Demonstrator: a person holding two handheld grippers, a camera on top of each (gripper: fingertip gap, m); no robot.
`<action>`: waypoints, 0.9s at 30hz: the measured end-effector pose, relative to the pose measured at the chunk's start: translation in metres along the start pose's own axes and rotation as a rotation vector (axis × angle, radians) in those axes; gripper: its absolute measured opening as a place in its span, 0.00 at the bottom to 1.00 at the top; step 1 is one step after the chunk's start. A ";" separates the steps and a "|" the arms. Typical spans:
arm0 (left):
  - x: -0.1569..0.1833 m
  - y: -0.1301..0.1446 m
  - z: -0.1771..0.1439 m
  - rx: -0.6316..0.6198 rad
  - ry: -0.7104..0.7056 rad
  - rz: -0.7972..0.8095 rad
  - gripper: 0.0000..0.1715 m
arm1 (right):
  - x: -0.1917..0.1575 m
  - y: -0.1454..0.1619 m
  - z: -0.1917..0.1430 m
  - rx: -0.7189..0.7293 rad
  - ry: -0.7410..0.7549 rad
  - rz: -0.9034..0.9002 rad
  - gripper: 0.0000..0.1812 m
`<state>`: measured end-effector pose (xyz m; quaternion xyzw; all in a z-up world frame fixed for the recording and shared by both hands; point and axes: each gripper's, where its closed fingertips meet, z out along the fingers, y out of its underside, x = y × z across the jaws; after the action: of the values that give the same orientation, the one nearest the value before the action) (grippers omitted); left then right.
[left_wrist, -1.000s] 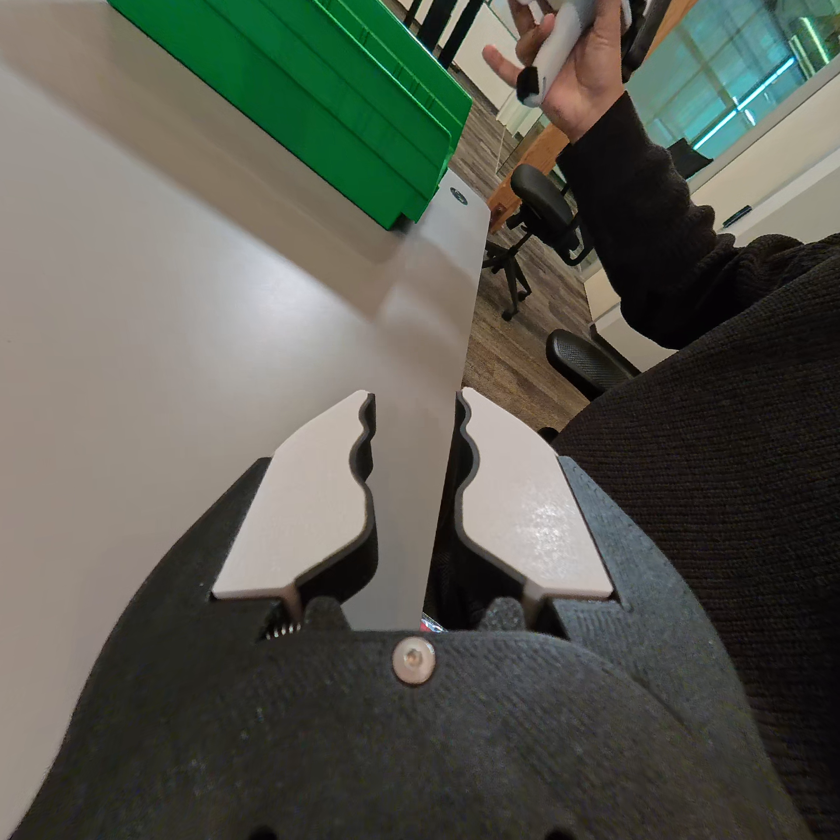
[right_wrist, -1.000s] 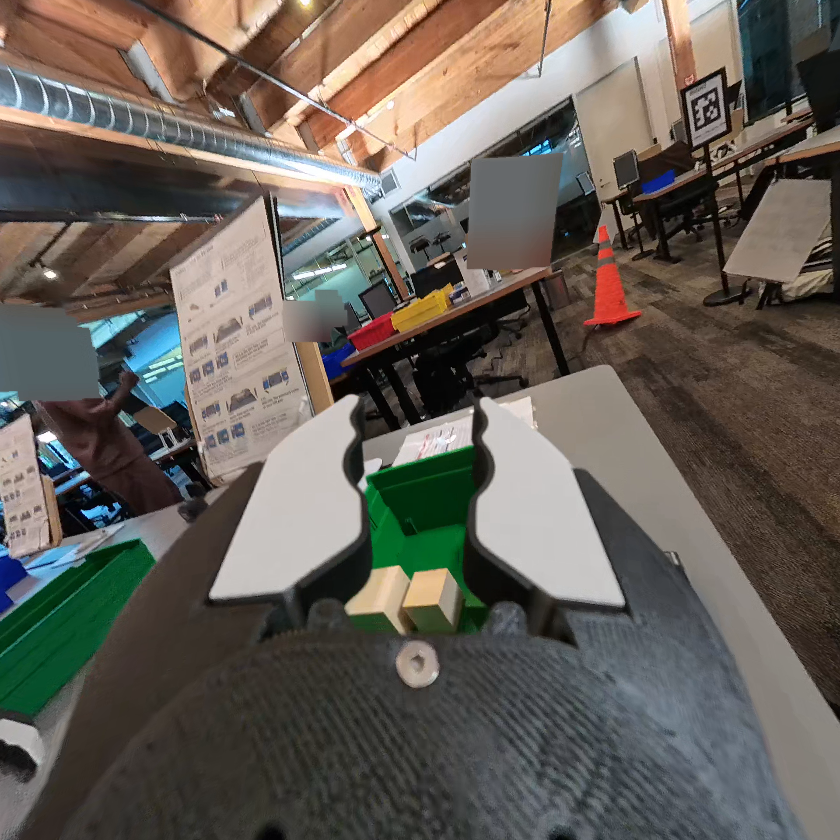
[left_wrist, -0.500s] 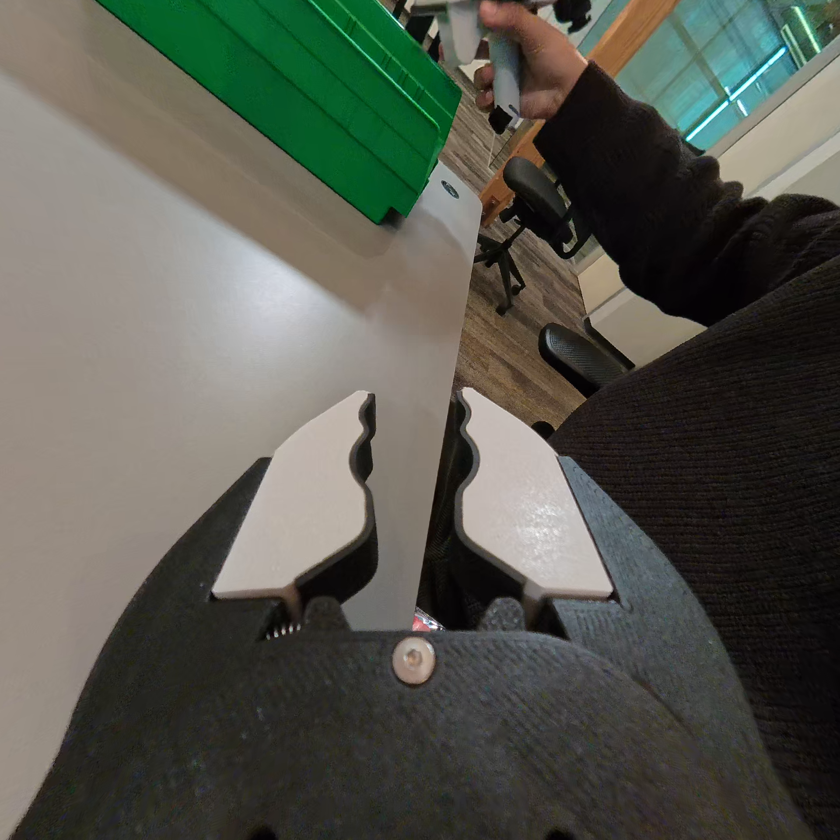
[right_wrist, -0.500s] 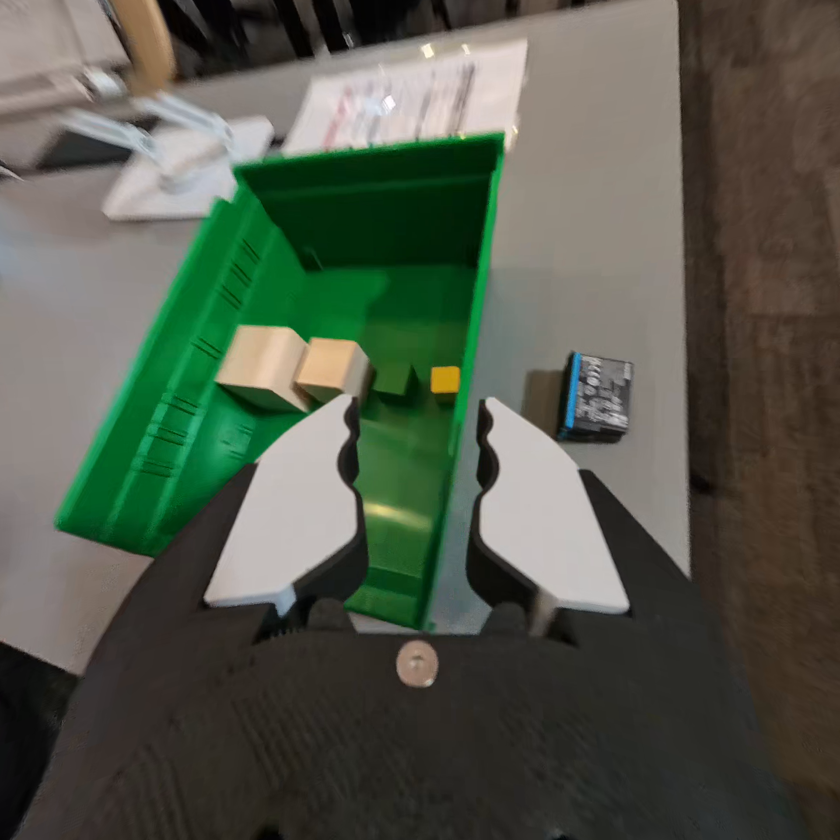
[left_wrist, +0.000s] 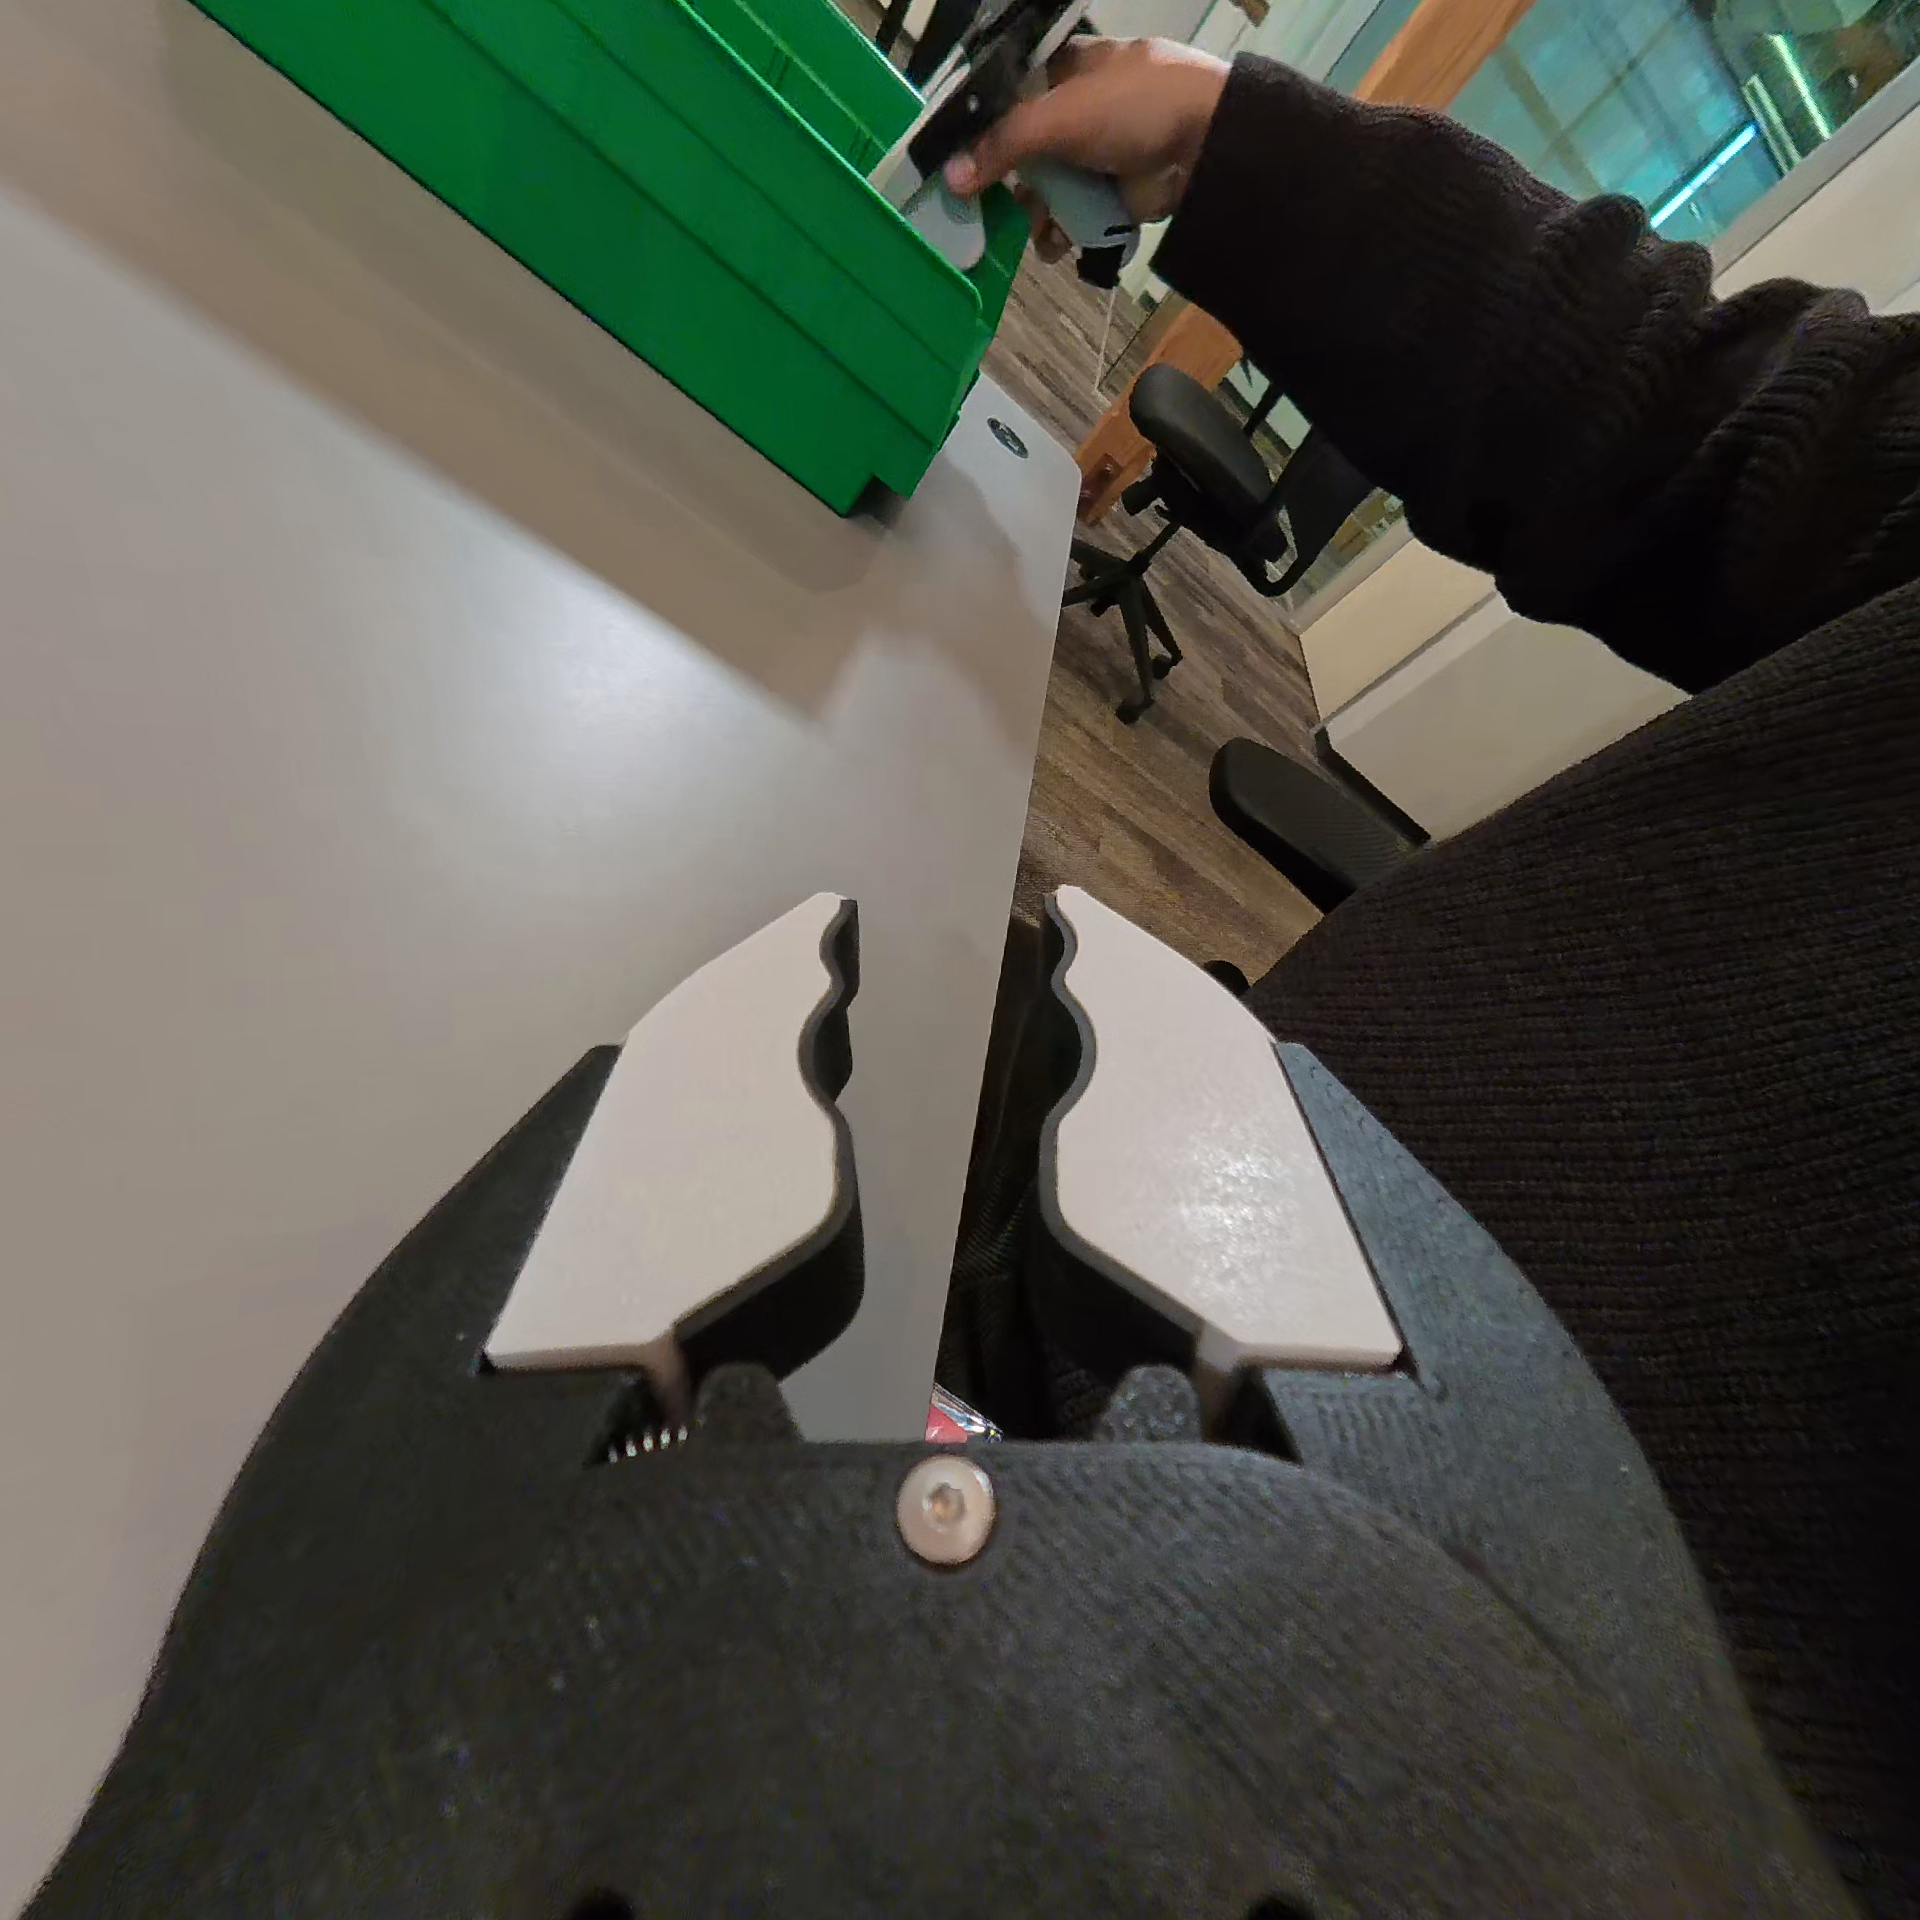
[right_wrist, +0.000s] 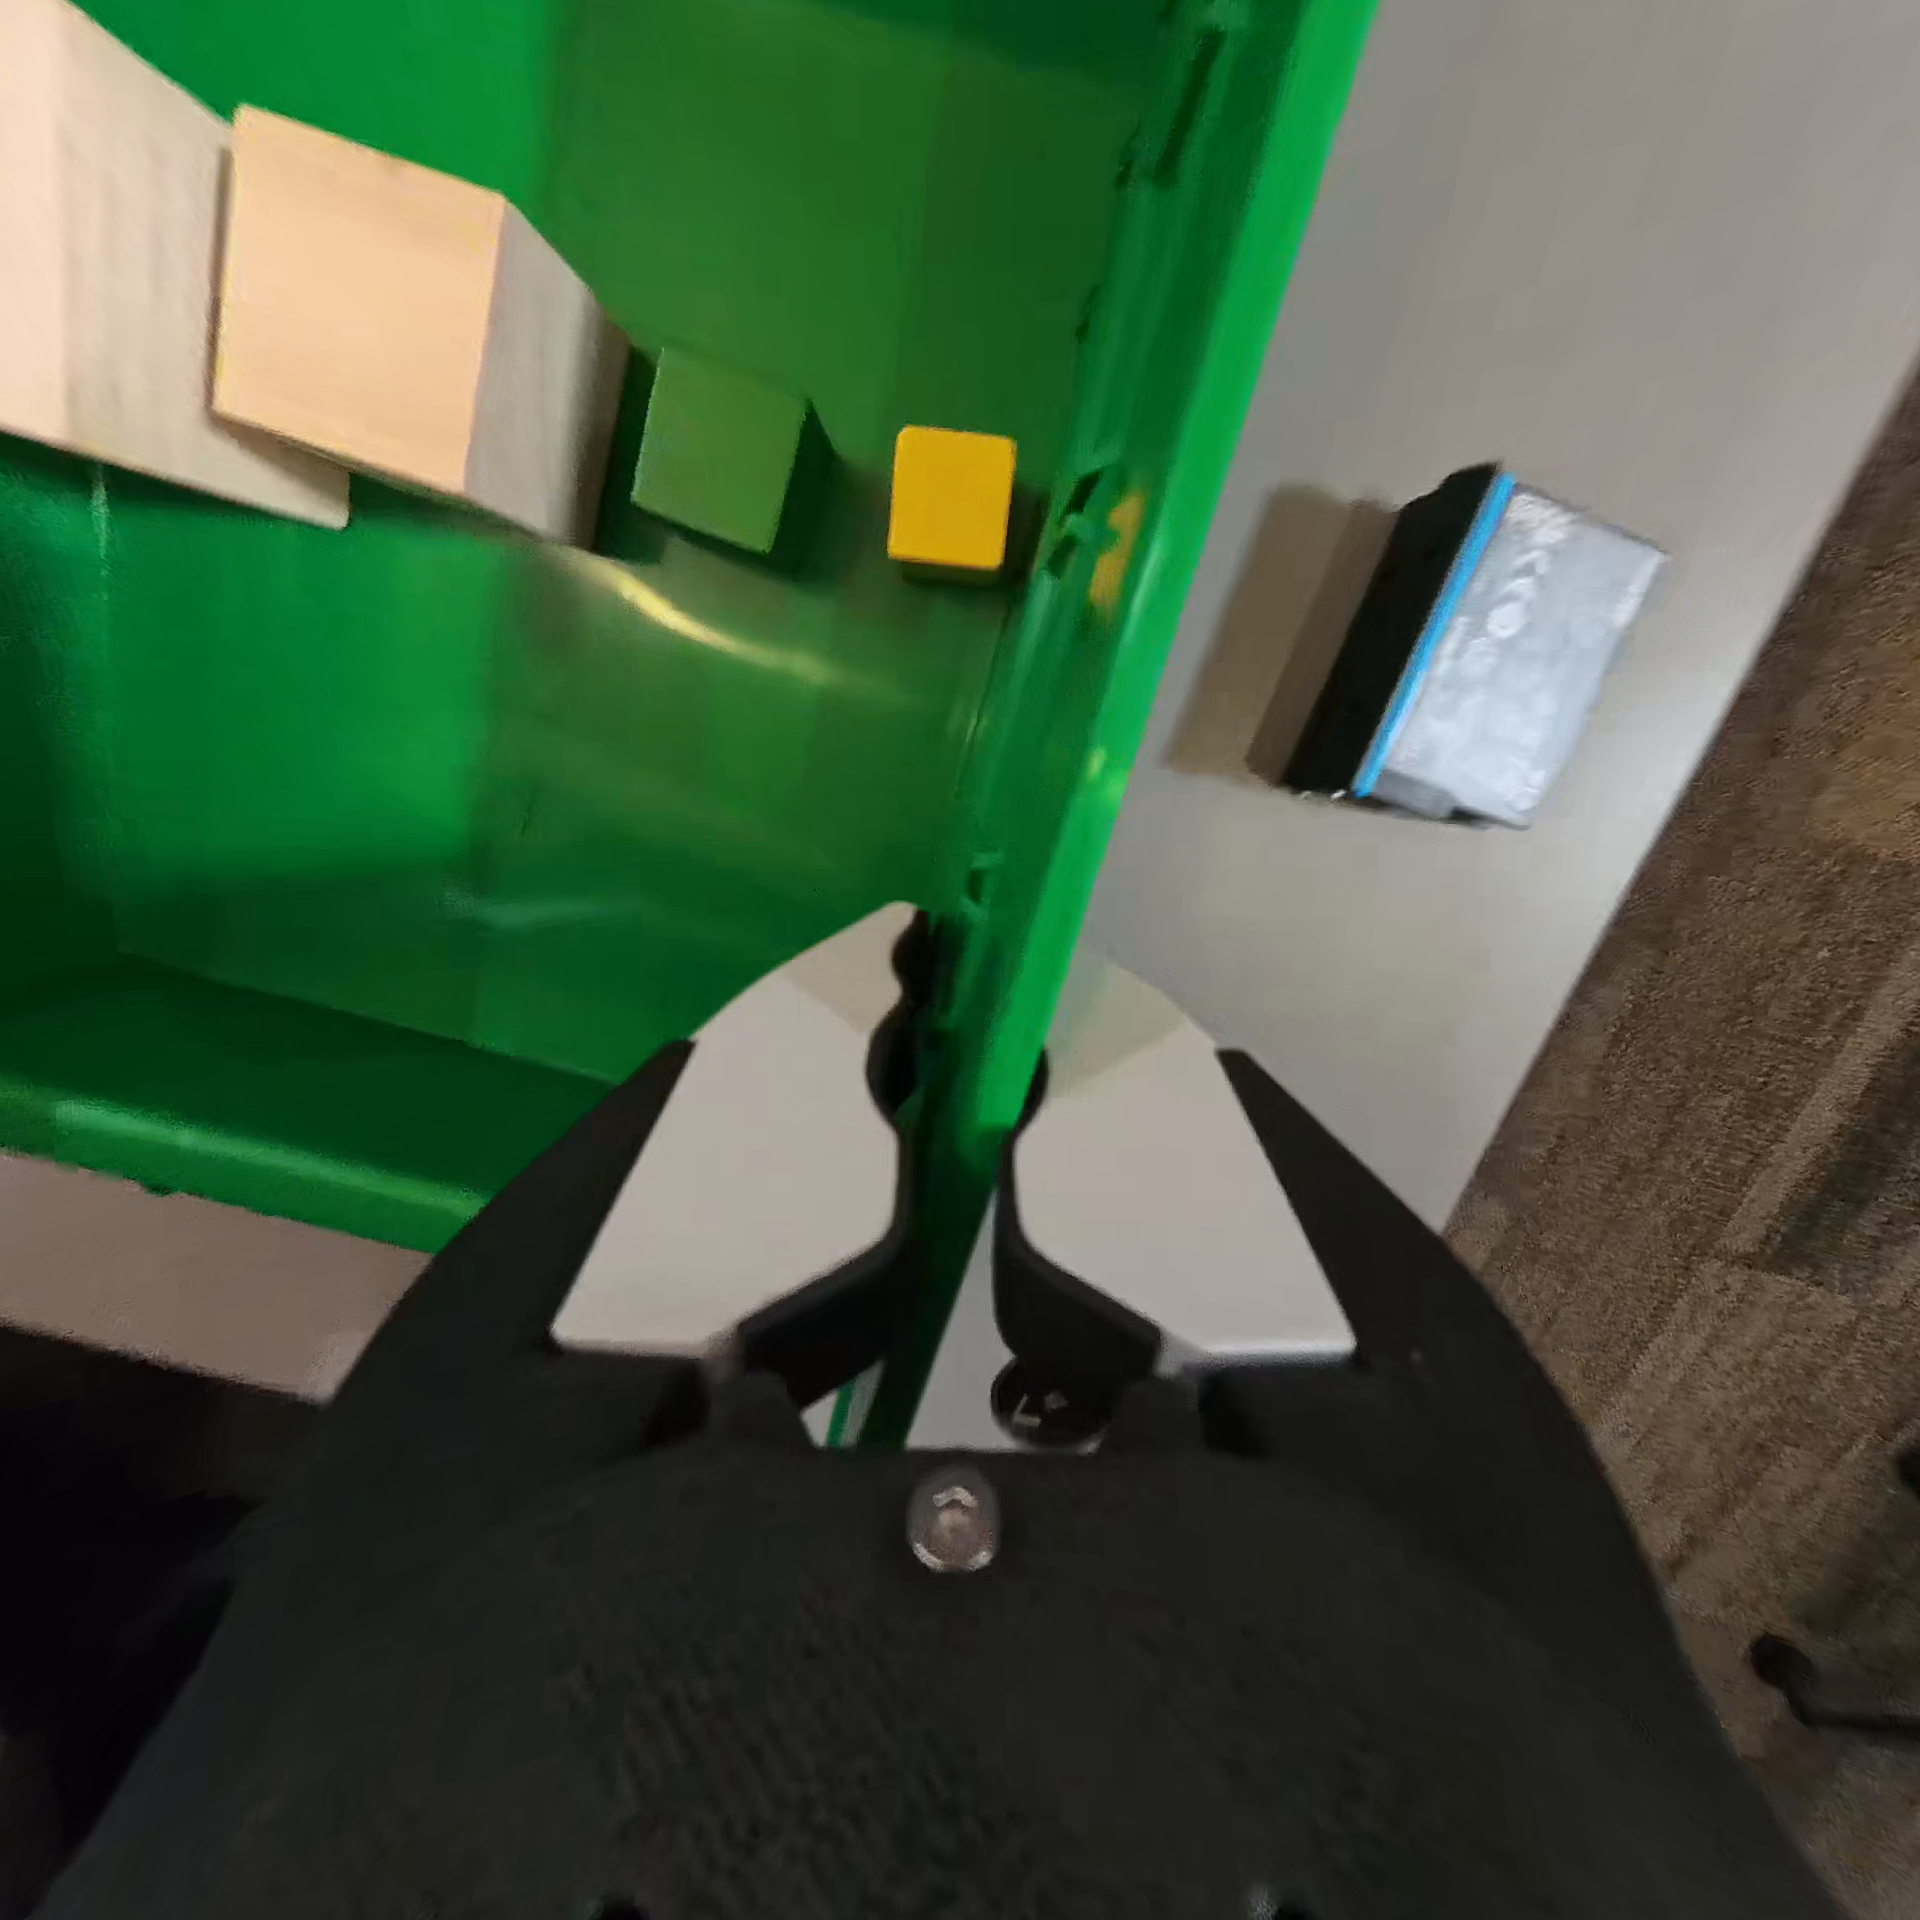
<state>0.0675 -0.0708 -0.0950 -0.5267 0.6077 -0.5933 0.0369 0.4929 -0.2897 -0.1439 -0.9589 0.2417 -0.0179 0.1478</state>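
My right gripper (right_wrist: 987, 961) is shut on the right side wall of a green plastic bin (right_wrist: 1143, 416), one finger inside and one outside. The bin holds a large pale wooden block (right_wrist: 353, 301), a second pale block (right_wrist: 83, 260) at the left edge, a small green cube (right_wrist: 717, 457) and a small yellow cube (right_wrist: 951, 499). My left gripper (left_wrist: 951, 904) is open and empty, low over the grey table's (left_wrist: 416, 727) near edge. The left wrist view shows the bin (left_wrist: 623, 208) at the far end, with a hand (left_wrist: 1091, 114) holding the right gripper at its rim.
A black and blue box (right_wrist: 1475, 655) lies on the table right of the bin, near the edge. Carpet (right_wrist: 1714, 1143) lies beyond that edge. The person's dark sleeve (left_wrist: 1558, 364) and body fill the right of the left wrist view. Office chairs (left_wrist: 1205, 468) stand behind.
My right gripper swung down from facing the room, dropped to the bin's right wall and shut on it. My left gripper stayed open at the table edge.
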 end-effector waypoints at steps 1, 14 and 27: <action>0.000 0.000 0.000 0.001 0.001 0.000 0.20 | 0.001 -0.002 0.001 0.013 0.017 -0.011 0.06; 0.004 -0.007 -0.005 0.042 0.025 -0.028 0.20 | -0.020 -0.005 0.001 0.038 -0.033 0.072 0.03; 0.050 -0.008 -0.026 0.162 0.076 -0.097 0.19 | -0.124 -0.028 0.011 0.070 -0.043 0.150 0.03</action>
<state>0.0324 -0.0847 -0.0526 -0.5278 0.5323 -0.6613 0.0273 0.3976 -0.2055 -0.1416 -0.9326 0.3087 0.0054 0.1870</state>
